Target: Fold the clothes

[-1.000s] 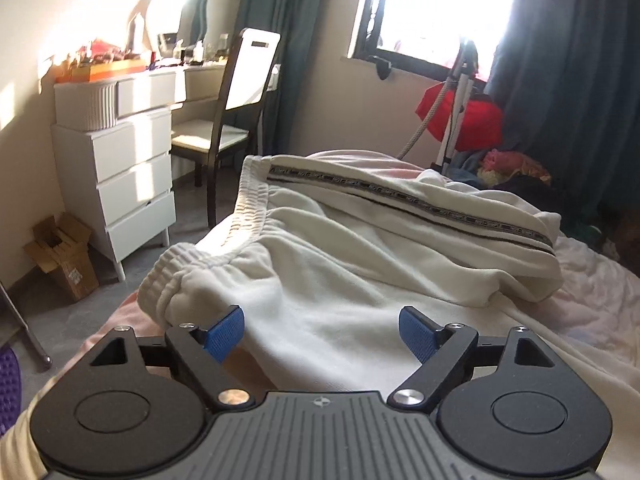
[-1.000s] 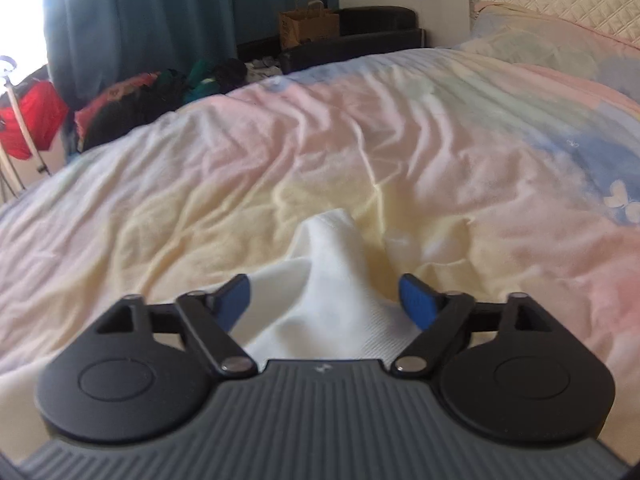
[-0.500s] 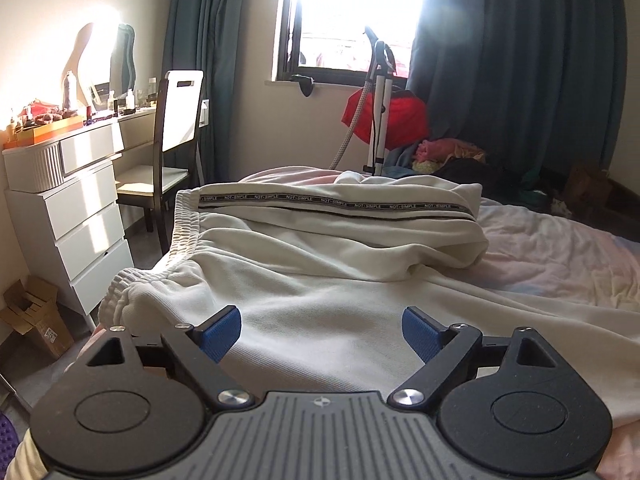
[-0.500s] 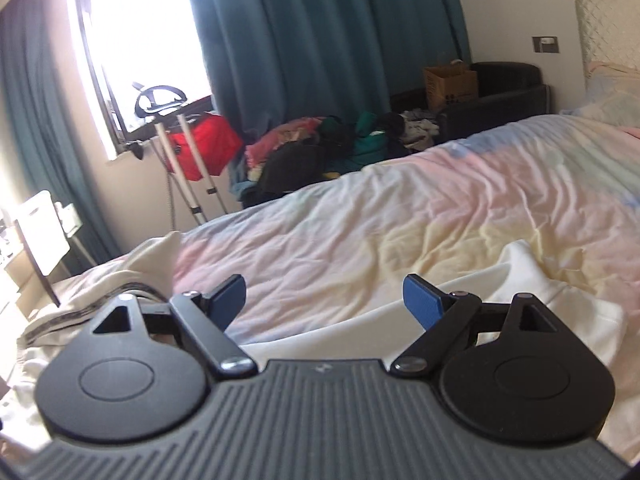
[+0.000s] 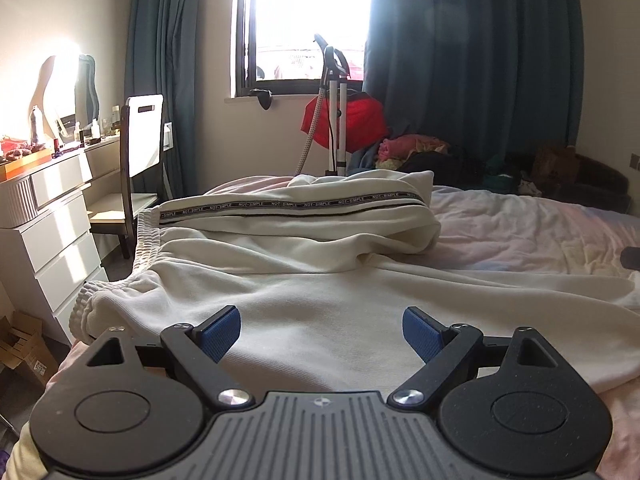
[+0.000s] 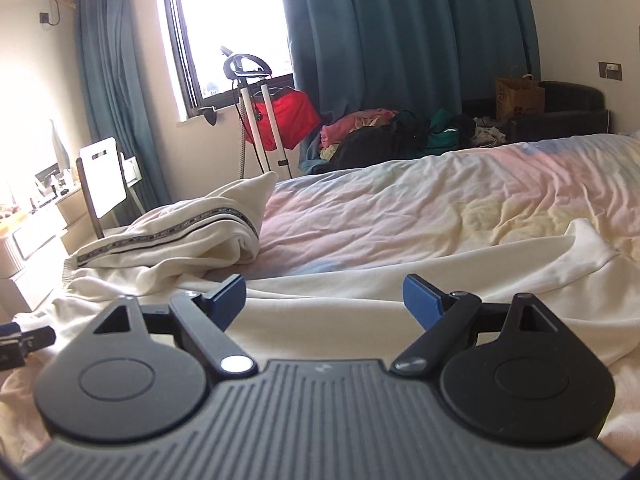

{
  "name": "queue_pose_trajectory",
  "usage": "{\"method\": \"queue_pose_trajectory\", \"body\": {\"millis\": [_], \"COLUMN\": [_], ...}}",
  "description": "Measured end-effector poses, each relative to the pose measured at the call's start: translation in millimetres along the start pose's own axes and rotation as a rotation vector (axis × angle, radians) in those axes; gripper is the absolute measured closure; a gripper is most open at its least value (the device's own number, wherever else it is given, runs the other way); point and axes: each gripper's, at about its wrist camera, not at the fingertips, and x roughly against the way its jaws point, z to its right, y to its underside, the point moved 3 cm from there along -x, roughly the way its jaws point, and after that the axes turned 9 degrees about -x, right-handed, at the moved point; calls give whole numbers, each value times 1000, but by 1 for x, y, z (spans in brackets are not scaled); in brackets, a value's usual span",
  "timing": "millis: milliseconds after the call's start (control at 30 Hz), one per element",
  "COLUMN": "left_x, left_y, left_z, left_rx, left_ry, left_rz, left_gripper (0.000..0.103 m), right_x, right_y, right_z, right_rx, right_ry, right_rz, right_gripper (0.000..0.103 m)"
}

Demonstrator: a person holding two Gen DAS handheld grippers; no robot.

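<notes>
Spread across the bed (image 5: pixel 520 232), cream sweatpants (image 5: pixel 320 272) of soft ribbed knit lie with one leg stretched flat toward the bed's right side and the other folded back on itself into a thick bundle near the far left edge. One black woven tape (image 5: pixel 292 204) printed with repeating white lettering runs along the folded leg; a gathered elastic waistband (image 5: pixel 148 240) sits at the bed's left edge. Beneath, the pastel sheet (image 6: pixel 420 208), pink, yellow and blue, is creased. Two claws hover low over the fabric: the left claw (image 5: pixel 321 330) released, its blue ridged pads (image 5: pixel 220 332) wide apart above the seat of the pants, and the right claw (image 6: pixel 324 298) likewise released over the flat leg, gripping nothing. Beyond the bed stand one white drawer unit (image 5: pixel 56 224), one dark-framed chair (image 5: pixel 140 160) with a white back, and a garment steamer (image 6: pixel 256 120) beside a red bag (image 6: pixel 292 120). Teal curtains (image 6: pixel 400 40) frame the single bright window (image 5: pixel 308 20), with a heap of clothes (image 6: pixel 380 136) on the floor below.
</notes>
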Motion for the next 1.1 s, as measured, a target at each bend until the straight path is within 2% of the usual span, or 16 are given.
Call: {"method": "queue_pose_trajectory", "body": {"millis": [233, 333, 400, 500, 633, 767, 833, 933, 1000, 1100], "left_x": [-33, -57, -75, -110, -169, -235, -273, -332, -365, -396], "left_y": [1, -4, -10, -27, -68, -110, -125, -137, -139, -142], "left_z": [20, 44, 62, 89, 123, 160, 178, 204, 213, 211], "left_rx": [-81, -210, -293, -379, -373, -383, -389, -432, -448, -415], "left_ry": [-31, -56, -34, -14, -14, -84, -116, -192, -274, -337], "left_rz": [-50, -63, -52, -58, -66, -70, -95, -164, -197, -207], "left_gripper": [9, 5, 5, 4, 2, 1, 0, 0, 1, 1], "right_x": [2, 7, 12, 13, -3, -27, -33, -45, -61, -88], "right_y": [-2, -5, -10, -15, -14, -17, -22, -24, -19, -12], "right_z": [9, 13, 17, 27, 47, 70, 84, 101, 109, 122], "right_rx": [-24, -33, -43, -55, -94, -181, -248, -287, -277, -312], "right_ry": [24, 45, 64, 97, 147, 236, 287, 307, 328, 335], "right_rz": [15, 55, 108, 157, 145, 128, 167, 212, 189, 133], "right_gripper": [16, 16, 16, 16, 16, 16, 16, 16, 16, 16]}}
